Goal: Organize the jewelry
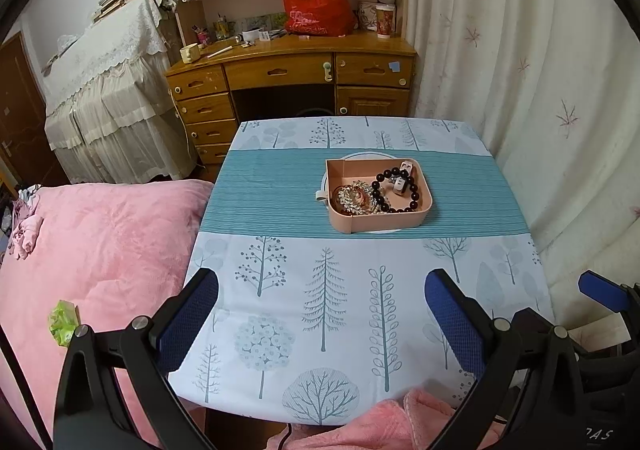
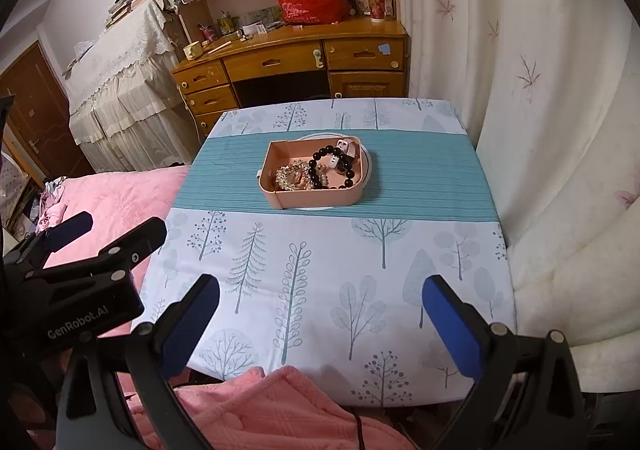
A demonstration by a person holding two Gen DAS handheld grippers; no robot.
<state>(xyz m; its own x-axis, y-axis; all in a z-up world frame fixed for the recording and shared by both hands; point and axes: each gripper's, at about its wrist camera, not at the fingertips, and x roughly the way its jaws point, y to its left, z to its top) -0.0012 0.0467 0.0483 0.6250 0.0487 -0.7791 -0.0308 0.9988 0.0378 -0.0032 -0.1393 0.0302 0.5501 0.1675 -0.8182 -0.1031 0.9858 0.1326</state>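
Note:
A pink jewelry box (image 1: 416,221) (image 2: 320,200) sits on a white plate (image 1: 374,156) in the teal band of the table. It holds a dark bead bracelet (image 1: 413,196) (image 2: 349,174), a sparkly brooch (image 1: 354,198) (image 2: 294,174) and a small white item (image 1: 402,184). My left gripper (image 1: 322,314) is open and empty over the near table edge, well short of the box. My right gripper (image 2: 320,314) is open and empty, also near the front edge. The left gripper also shows in the right wrist view (image 2: 120,234) at left.
The table wears a tree-print cloth (image 1: 320,310). A pink bed cover (image 1: 100,258) lies to the left, a pink garment (image 2: 260,410) at the front edge, cream curtains (image 1: 540,90) to the right. A wooden desk (image 1: 292,74) with a red bag (image 1: 316,6) stands behind.

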